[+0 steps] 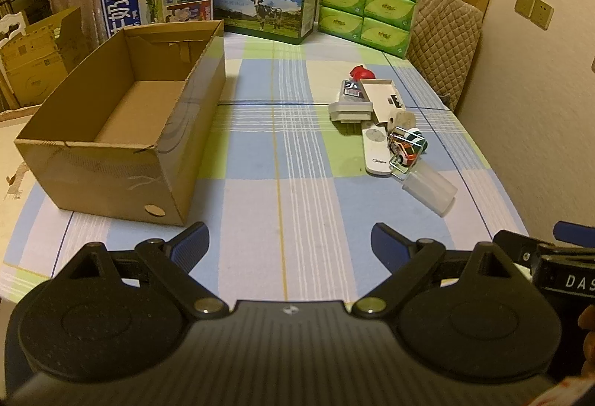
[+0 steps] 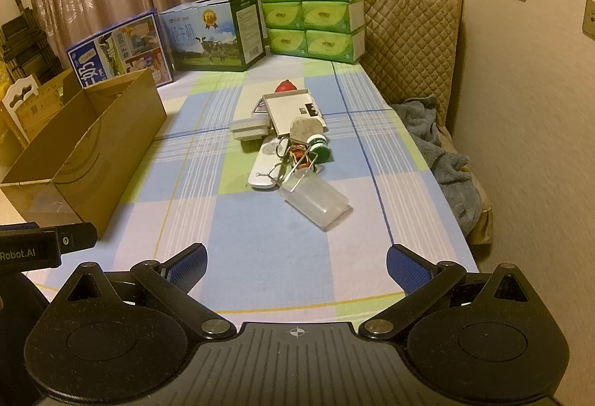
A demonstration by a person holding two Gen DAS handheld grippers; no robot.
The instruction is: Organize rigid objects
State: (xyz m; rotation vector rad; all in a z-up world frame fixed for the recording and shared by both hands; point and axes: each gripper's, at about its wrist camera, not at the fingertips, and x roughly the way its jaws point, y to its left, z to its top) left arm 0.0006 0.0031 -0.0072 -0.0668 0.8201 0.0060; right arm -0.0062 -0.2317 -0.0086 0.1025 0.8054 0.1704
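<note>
On the counter [image 2: 260, 257], right of the empty cardboard box [image 1: 111, 130], sits the pile; both tools, left tool [image 1: 290, 242] and right tool [image 2: 295, 266], hang spread, empty. Best start: right takes the clear container [image 2: 314, 201] squarely across its sides.

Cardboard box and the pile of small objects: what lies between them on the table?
Nothing: only bare checked tablecloth separates the cardboard box from the pile, clearest in the left wrist view.
</note>
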